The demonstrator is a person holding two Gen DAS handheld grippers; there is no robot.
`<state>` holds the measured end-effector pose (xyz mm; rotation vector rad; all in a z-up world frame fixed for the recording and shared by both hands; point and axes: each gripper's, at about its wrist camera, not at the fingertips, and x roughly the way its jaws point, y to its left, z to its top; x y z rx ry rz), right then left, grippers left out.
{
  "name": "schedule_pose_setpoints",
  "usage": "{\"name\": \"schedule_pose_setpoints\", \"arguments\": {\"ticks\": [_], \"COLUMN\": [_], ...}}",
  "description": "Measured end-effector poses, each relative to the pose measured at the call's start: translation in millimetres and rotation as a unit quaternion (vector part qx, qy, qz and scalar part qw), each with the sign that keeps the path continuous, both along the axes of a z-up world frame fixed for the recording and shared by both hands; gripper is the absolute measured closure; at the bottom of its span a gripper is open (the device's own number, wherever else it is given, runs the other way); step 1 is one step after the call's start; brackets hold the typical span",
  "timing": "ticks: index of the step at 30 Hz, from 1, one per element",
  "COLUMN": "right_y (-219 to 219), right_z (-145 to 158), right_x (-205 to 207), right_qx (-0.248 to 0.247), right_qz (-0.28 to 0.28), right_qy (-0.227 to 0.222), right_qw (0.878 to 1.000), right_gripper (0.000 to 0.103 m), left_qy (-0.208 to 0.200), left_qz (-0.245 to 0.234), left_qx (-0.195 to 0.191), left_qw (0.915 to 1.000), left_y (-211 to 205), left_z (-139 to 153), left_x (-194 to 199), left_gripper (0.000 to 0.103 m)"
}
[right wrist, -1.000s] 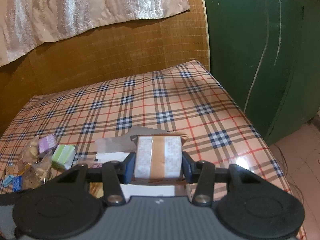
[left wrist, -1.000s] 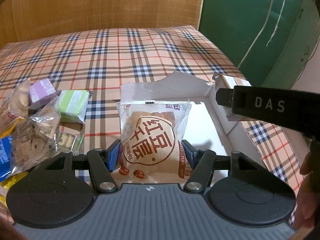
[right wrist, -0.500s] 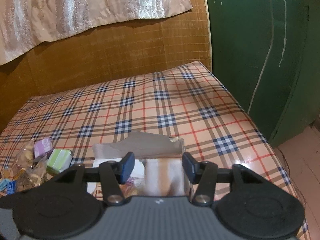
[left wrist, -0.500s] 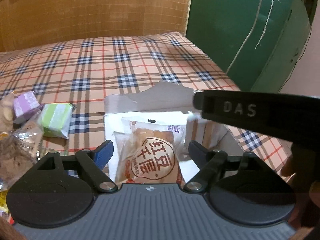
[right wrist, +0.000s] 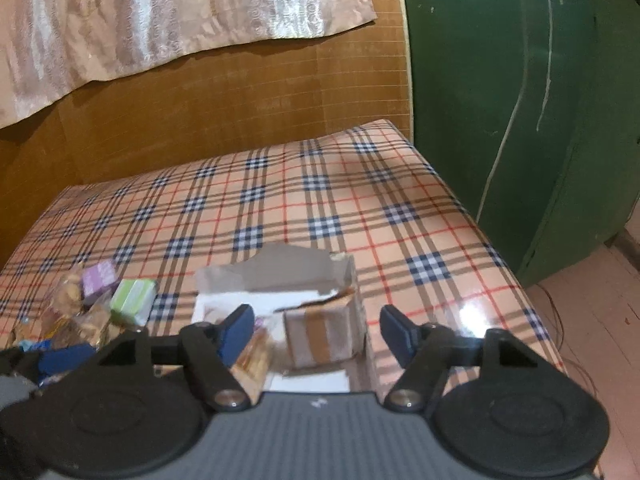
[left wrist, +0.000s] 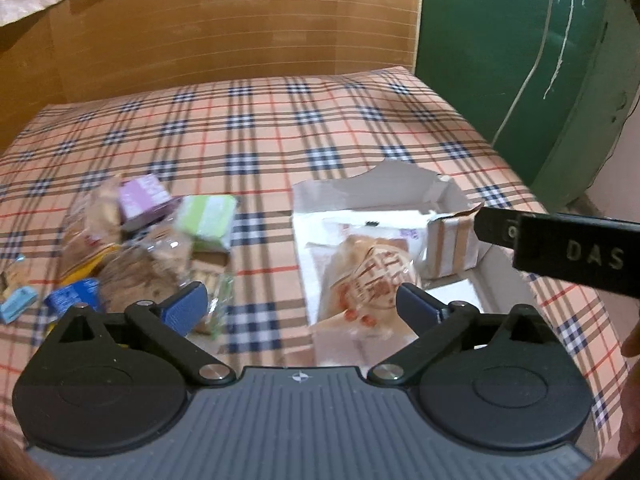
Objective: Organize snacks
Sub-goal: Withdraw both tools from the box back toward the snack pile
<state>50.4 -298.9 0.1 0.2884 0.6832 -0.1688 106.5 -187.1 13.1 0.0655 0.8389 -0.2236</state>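
Left gripper point(left wrist: 298, 306): jaws spread wide, holding nothing, hovering above the near edge of the box and the cloth beside it.

Right gripper point(right wrist: 316, 330): jaws spread wide, holding nothing, hovering over the box; its black body, lettered "DAS", crosses the right side of the left wrist view.

Cardboard box point(left wrist: 332, 196): shallow, open-topped, white inside, torn back flap standing up; sits on the right half of the table.

Bread packet point(left wrist: 370, 276): clear wrapper with red characters in a round mark; lies inside the box on its left side, partly blurred.

Taped carton point(left wrist: 450, 246): small, white with brown tape bands; rests inside the box at its right side, just beside the bread packet.

Green packet point(left wrist: 208, 220): on the cloth left of the box, apart from it.

Purple packet point(left wrist: 144, 198): just beside the green packet, farther left.

Snack pile point(left wrist: 132, 268): clear bags of brown biscuits, with blue and yellow wrappers at the left edge; individual items too blurred to count.

Plaid tablecloth point(right wrist: 320, 200): tan with navy and red lines, covering the whole table.

Green door point(right wrist: 500, 100): to the right of the table.
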Motion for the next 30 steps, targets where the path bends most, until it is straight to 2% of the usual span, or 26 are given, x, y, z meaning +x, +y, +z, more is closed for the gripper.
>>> {"name": "schedule_pose_setpoints", "arguments": {"ticks": [1,5,8,14,30], "right_y": [4,17,26,51,99], "right_z": [1,5,8,16,27], "right_x": [-3,-13,-20,-34,-55], "right_qx": [-0.004,-0.013,-0.01,-0.037,-0.047], "right_qz": [0.0,0.006,0.009,0.021,0.044], "right_qy": [0.002,0.01,0.013,0.012,0.006], "right_qw": [1.0,1.0,1.0,0.999,0.998], "right_gripper": [0.023,0.019,0.016,0.007,0.005], "left_qy": [-0.001,-0.008,-0.011,-0.019,-0.038], "left_qz": [0.002,0.009,0.016,0.035,0.063], "left_qx": [0.002,0.012,0.01,0.009,0.02], "left_qw": [1.0,0.9999,0.9998,0.9992,0.9971], "left_y": [3,16,29,53,101], "left_z": [2,8,13,23,25], "left_x": [-3,-16,-26,-43,-78], "left_gripper": [0.0,0.0,0.0,0.0,0.0]}}
